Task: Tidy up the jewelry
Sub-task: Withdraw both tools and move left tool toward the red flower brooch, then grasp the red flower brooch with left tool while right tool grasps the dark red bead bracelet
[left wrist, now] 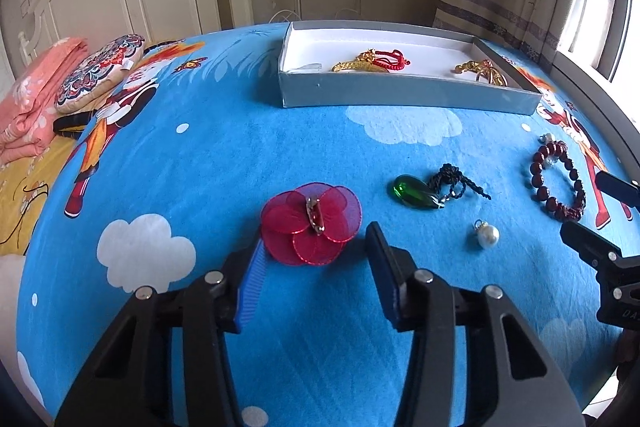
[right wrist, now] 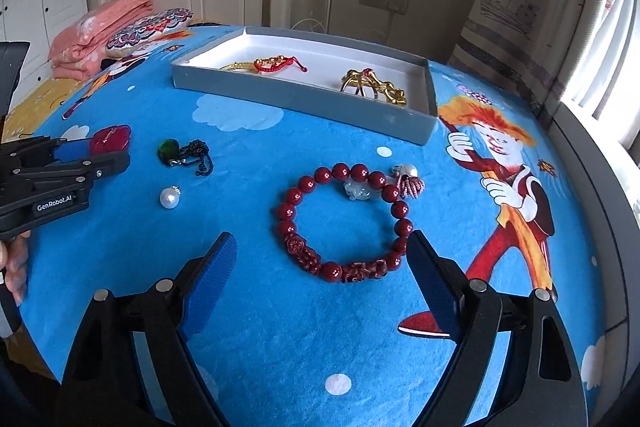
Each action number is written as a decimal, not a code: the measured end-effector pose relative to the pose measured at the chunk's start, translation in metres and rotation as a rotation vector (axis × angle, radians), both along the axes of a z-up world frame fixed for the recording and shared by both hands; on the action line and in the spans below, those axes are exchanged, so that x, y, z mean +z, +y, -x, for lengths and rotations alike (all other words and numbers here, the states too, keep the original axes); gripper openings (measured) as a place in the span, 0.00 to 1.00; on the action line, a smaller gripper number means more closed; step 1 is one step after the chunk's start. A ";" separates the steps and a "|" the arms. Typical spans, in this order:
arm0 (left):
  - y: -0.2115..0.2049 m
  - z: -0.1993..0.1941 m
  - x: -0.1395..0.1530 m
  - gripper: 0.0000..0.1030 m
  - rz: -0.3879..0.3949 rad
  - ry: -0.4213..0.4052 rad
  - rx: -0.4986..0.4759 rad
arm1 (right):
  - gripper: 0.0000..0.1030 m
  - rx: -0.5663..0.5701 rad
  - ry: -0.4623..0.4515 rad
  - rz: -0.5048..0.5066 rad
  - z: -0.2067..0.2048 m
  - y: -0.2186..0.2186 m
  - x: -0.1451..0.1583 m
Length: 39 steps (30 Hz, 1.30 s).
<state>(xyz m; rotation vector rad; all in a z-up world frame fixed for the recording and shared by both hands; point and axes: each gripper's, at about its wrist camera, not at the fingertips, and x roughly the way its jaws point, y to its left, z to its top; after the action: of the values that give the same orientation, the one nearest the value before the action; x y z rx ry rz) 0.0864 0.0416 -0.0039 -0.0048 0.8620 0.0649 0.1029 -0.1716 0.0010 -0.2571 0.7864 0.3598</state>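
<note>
You are working over a bed with a blue cartoon blanket (left wrist: 240, 155), and everything lies on it. At the far side sits a shallow grey box (left wrist: 400, 93) with a white inside; a gold chain with a red cord (left wrist: 372, 61) lies in its middle and a gold knotted piece (left wrist: 486, 71) toward its right end.

Your right gripper (right wrist: 320, 259) has its jaws wide apart, low over the blanket. The red bead bracelet (right wrist: 344, 223) lies flat just ahead, its near edge reaching in between the two blue pads (right wrist: 218, 279); the right pad sits just beside the beads on the bracelet's right, touching or nearly so, I cannot tell which, while the left pad stands clear of it. A pale carved charm and a small tassel sit on the bracelet's far side, with a small pearl (right wrist: 409, 171) just beyond them.

Your left gripper (left wrist: 316, 247) is also spread open. The red flower clip (left wrist: 312, 227) lies just in front of the gap, its near petals reaching between the fingertips, neither one clearly touching it.

To the right of the flower lies a green pendant on a dark cord (left wrist: 416, 191), and nearer you a single loose pearl (left wrist: 487, 234), both well outside either set of jaws.
</note>
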 end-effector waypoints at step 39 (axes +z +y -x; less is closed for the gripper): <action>0.006 0.014 0.005 0.35 0.075 -0.055 0.009 | 0.13 -0.191 0.010 -0.129 0.013 -0.039 0.005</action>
<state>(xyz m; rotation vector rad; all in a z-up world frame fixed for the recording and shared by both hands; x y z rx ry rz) 0.0725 0.0481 0.0014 -0.0807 0.8090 0.0407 0.0900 -0.2107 0.0062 -0.0586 0.7873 0.2302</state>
